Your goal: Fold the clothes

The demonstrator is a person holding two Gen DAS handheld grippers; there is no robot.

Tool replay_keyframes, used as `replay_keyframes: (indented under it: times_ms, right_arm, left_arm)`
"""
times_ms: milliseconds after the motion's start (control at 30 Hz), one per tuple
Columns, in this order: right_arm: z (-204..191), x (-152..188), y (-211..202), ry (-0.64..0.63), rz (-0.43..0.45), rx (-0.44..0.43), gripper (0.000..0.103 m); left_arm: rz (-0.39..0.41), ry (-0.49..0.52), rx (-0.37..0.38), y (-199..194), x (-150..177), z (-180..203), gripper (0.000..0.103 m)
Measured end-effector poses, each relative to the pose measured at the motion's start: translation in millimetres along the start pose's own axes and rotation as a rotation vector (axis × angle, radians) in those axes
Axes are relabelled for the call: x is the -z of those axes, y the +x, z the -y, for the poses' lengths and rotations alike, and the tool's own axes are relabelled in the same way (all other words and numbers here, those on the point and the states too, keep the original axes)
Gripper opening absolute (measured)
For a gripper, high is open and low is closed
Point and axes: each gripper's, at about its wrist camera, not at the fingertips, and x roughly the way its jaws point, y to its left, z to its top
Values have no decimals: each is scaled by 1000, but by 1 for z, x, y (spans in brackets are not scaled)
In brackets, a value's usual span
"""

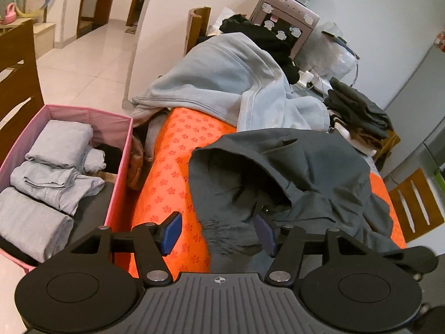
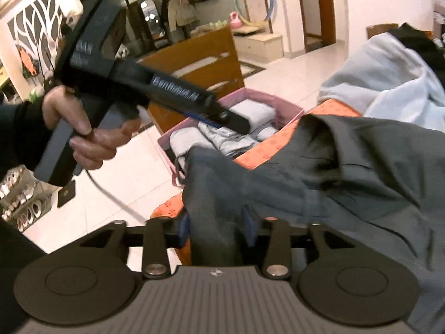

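Landmark: orange floral-print tabletop. Nearest, left gripper hangs over the near part of the orange top, jaws roughly half open; waistband end of the dark grey garment lies between the blue pads, left pad clear of the cloth, right pad at the fabric's edge, nothing pinched. Right gripper, also at the near edge of the orange top, jaws partly open; a fold of the same dark grey garment stands between its pads, whether they press on it I cannot tell, cloth looks loose. Garment lies crumpled across the middle and right of the orange top, one corner hanging over the near edge. In the right wrist view a hand in a dark sleeve grips the left gripper's handle off the left side of the orange top, above the floor. Left of the orange top, beside it and lower: pink fabric bin with folded pale grey items stacked inside. Farther along the orange top, behind the grey garment: heaped light blue sweatshirt. Beyond that, black clothing and a water dispenser. Far right end: small pile of dark clothes
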Motion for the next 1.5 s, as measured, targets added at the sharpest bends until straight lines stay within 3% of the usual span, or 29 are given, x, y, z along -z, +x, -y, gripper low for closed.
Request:
replay_keyframes:
  times_ms: [333,633,800,967,1100,1267,1333,1367,1400,1500]
  right_arm:
    - [65,42,-132,36,129,82,48]
    - [146,116,-242,16,141,156,48]
    - [179,154,-278,-3,98,206,48]
    - [211,194,-300,-5,24,252,50]
    - [232,223,-306,22,-36,192,62]
    - [250,257,-297,0,-132,76,62]
    - [258,266,-290,-6,-181,48,56]
    - [263,267,-286,-6,-201,36,36]
    - [268,266,-284,-8,-216,23,2]
    - [278,259,-286,-36,-219,-17,3]
  left_arm:
    - [106,58,-56,-11,29,89,71]
    - [151,-63,-104,11,89,197,72]
    - [151,-78,-91,23,110,246,73]
    - [154,-14,-87,36,121,288,73]
    - [159,9,-104,43,130,319,74]
    - [219,-31,-176,44,156,355,75]
    - [231,-56,-215,42,170,370,75]
    - [235,-60,-235,41,178,379,75]
    - [242,-63,-253,40,186,388,75]
    - [247,-73,-308,35,210,412,75]
